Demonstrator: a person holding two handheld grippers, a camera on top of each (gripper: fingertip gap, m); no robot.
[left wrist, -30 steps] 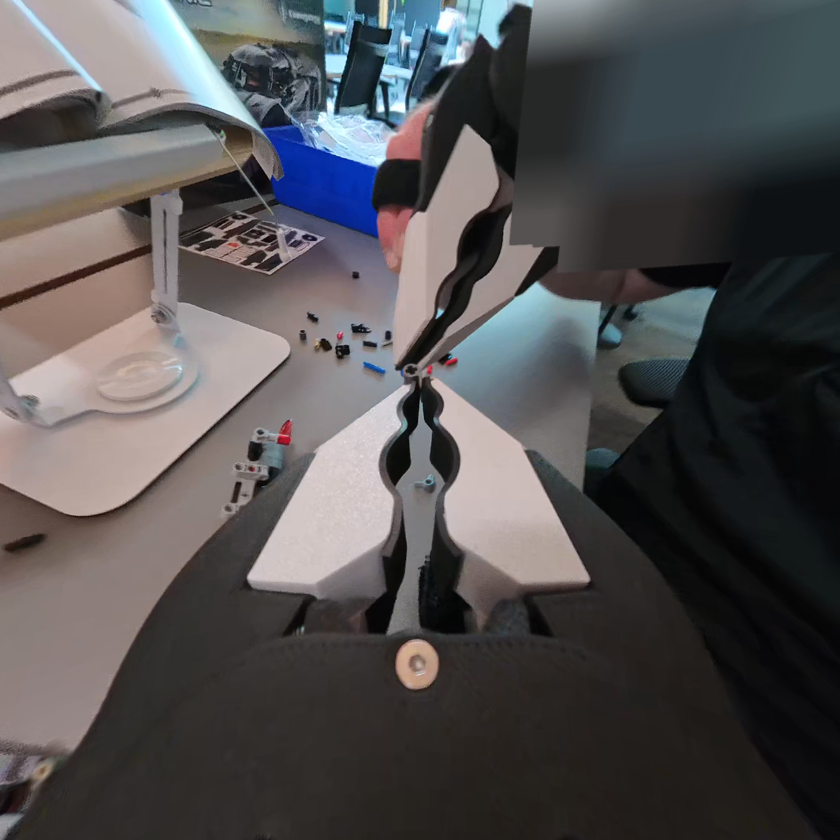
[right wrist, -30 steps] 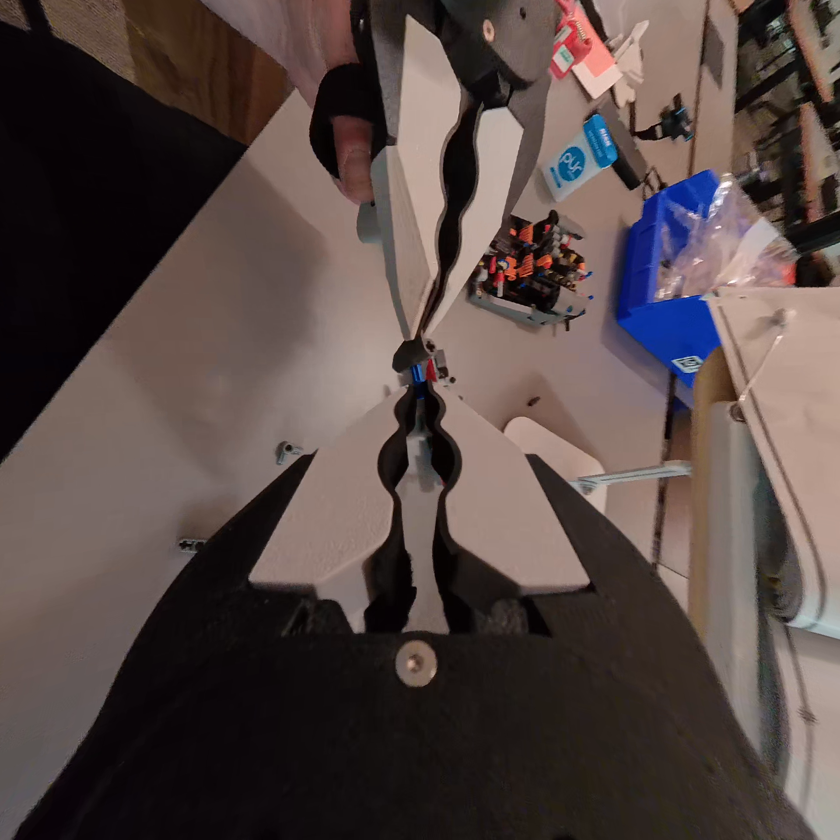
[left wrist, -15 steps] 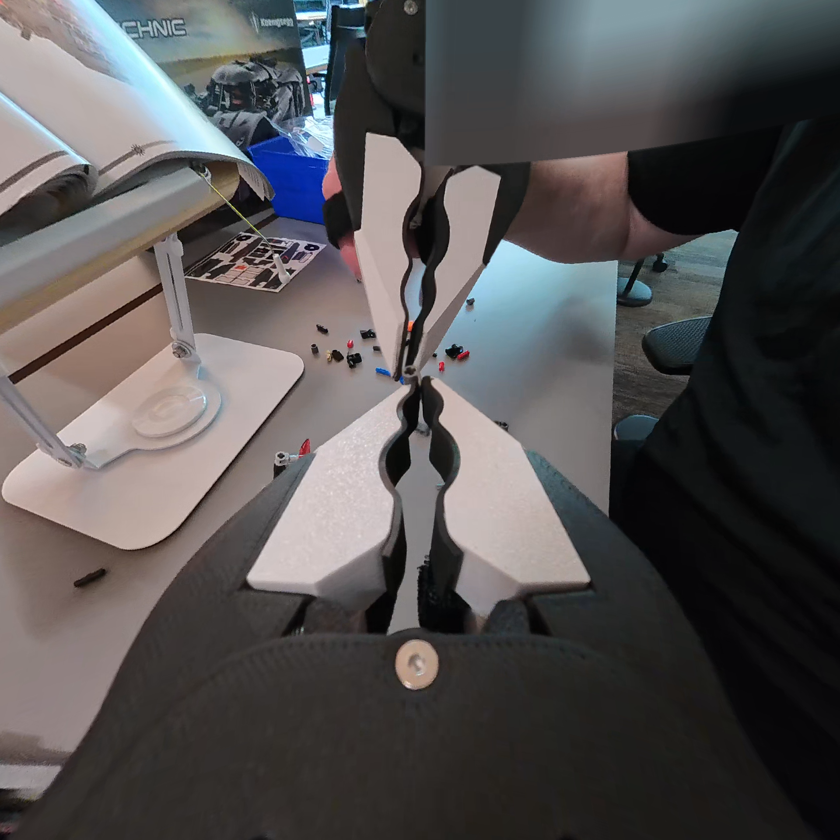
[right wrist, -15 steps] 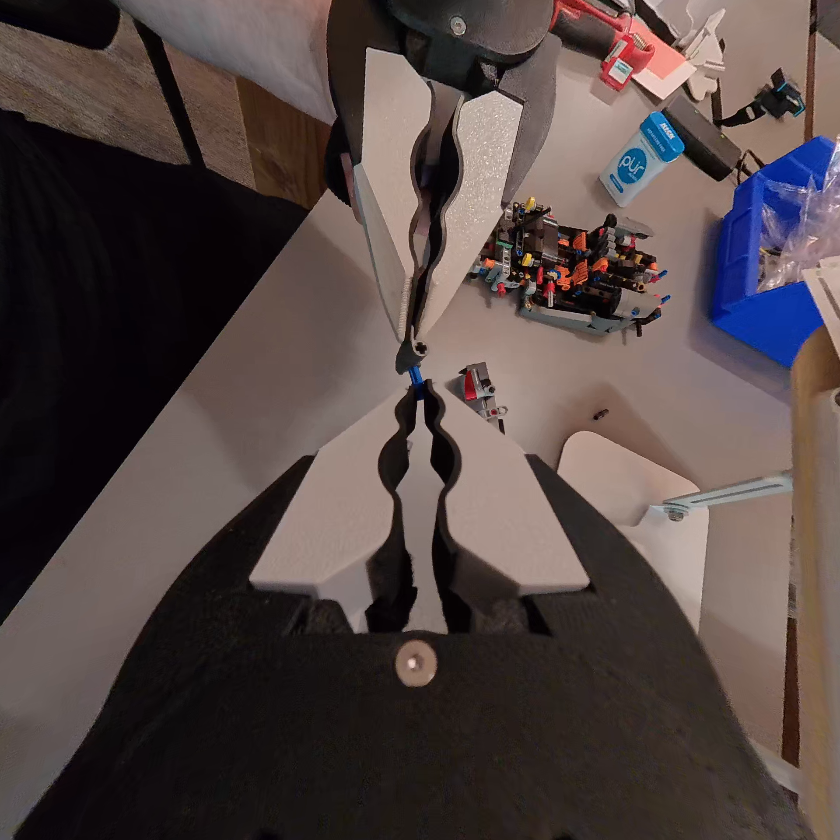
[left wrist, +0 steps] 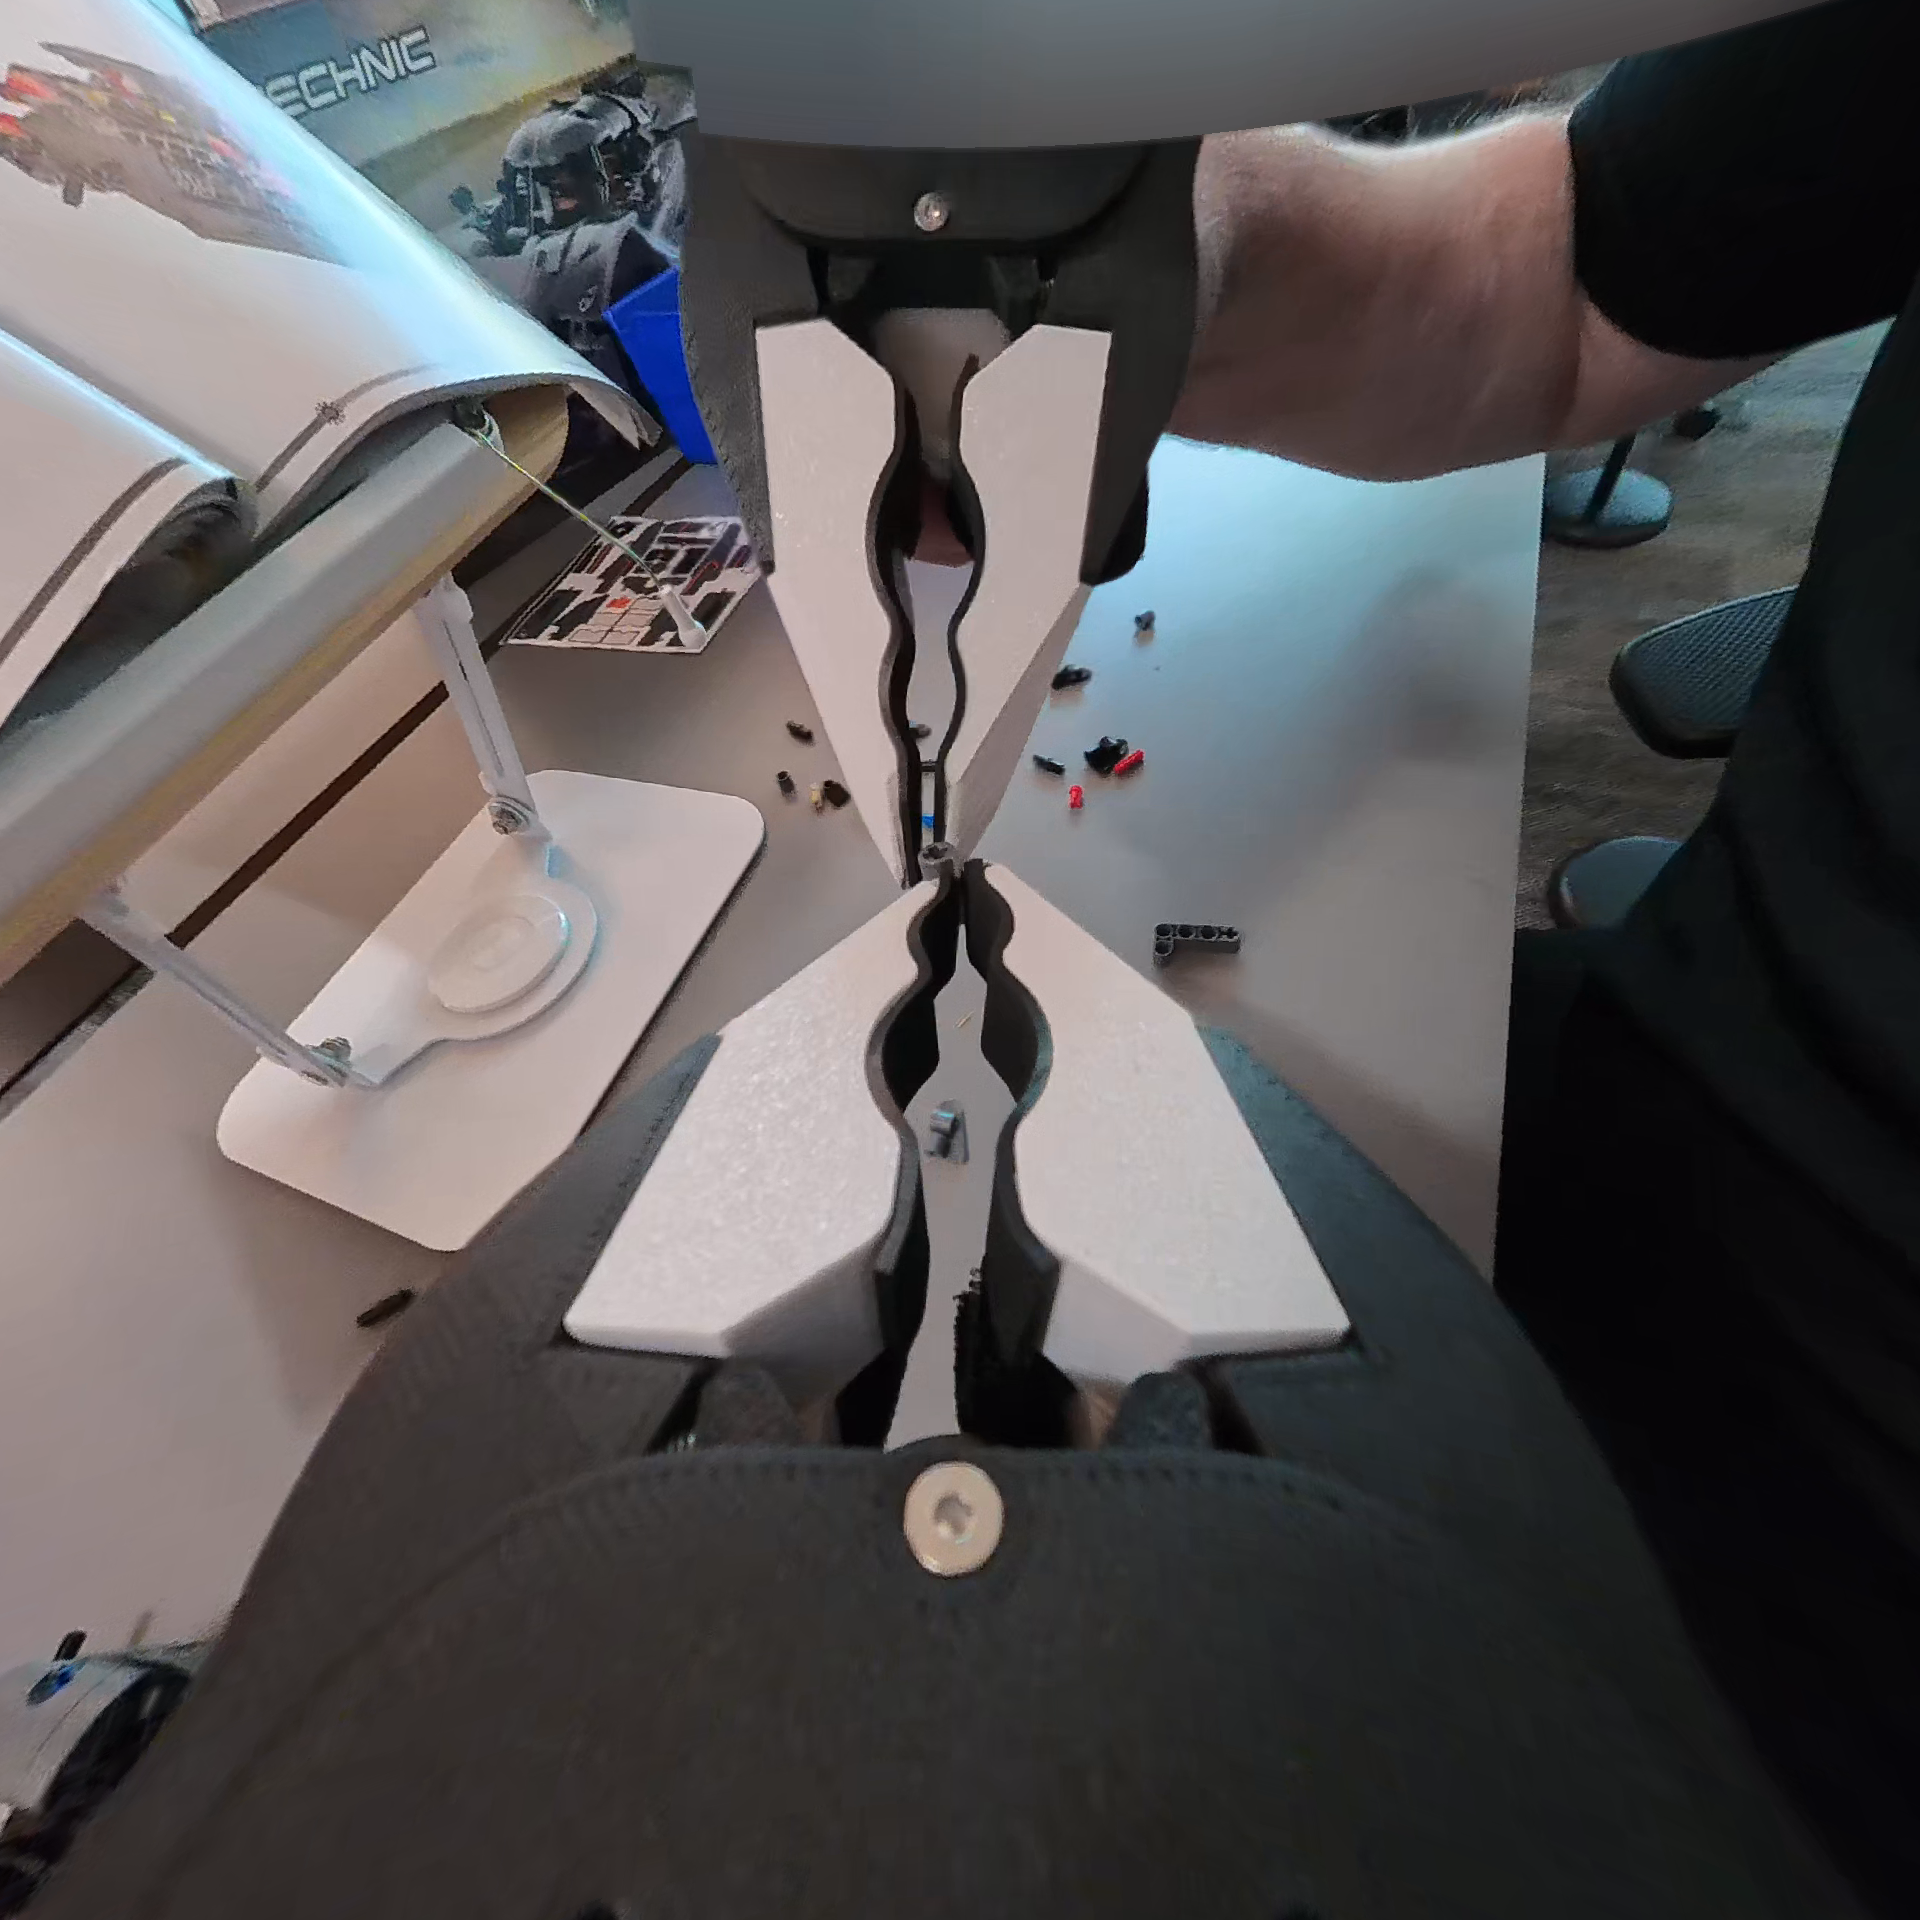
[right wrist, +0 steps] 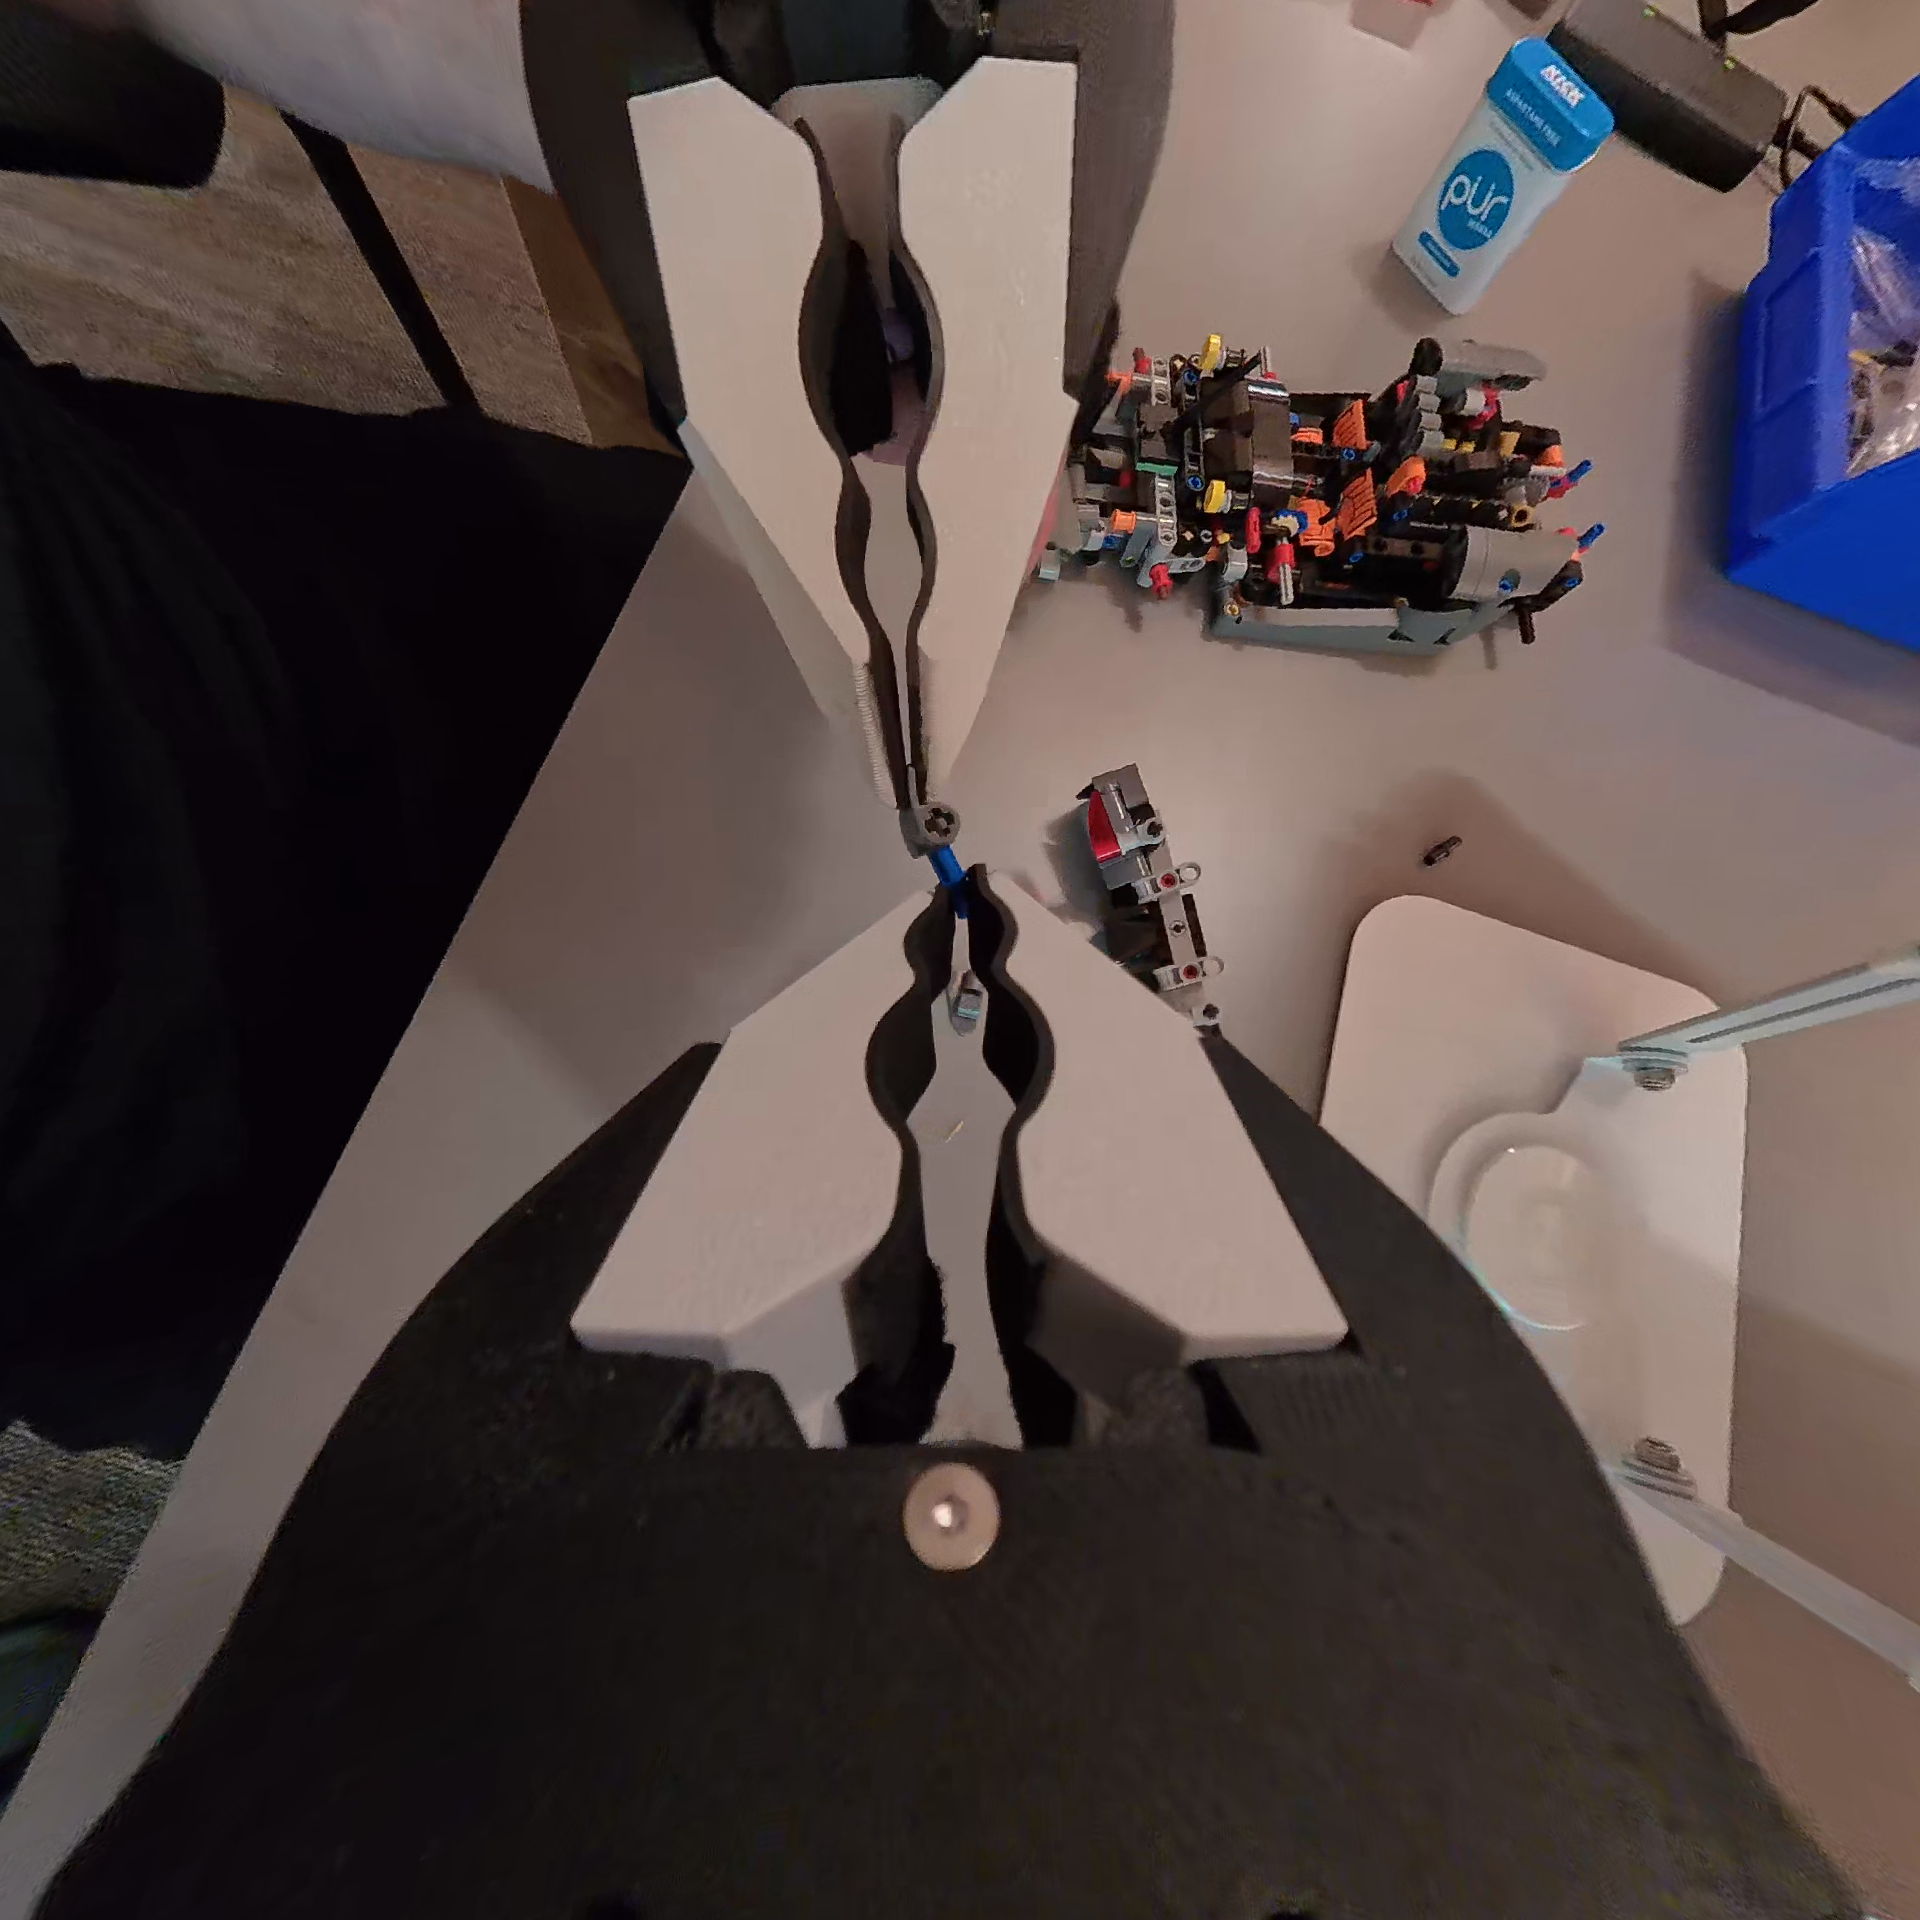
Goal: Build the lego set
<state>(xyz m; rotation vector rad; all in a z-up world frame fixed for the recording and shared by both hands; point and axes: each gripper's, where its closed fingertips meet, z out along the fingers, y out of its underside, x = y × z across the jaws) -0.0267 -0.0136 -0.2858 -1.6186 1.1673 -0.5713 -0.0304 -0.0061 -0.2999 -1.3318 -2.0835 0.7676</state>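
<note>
My left gripper is shut on a small grey connector at its tips. My right gripper is shut on a short blue pin. The two grippers meet tip to tip above the table, and the blue pin's far end touches the grey connector. In the left wrist view the right gripper comes down from the top. In the right wrist view the left gripper comes down from the top. A large partly built model and a small grey and red sub-assembly lie on the table.
A white book stand base carries an open instruction book at the left. Loose small pieces, a grey L-beam, a sticker sheet, a blue bin and a white tube lie around. A person in black sits at the table edge. My left and right fingertips are right by each other. From either gripper's tips it is about 25 cm to the large partly built model.
Both grippers have swung round until they face each other head-on, tips still together. The pin and the connector stay held throughout.
</note>
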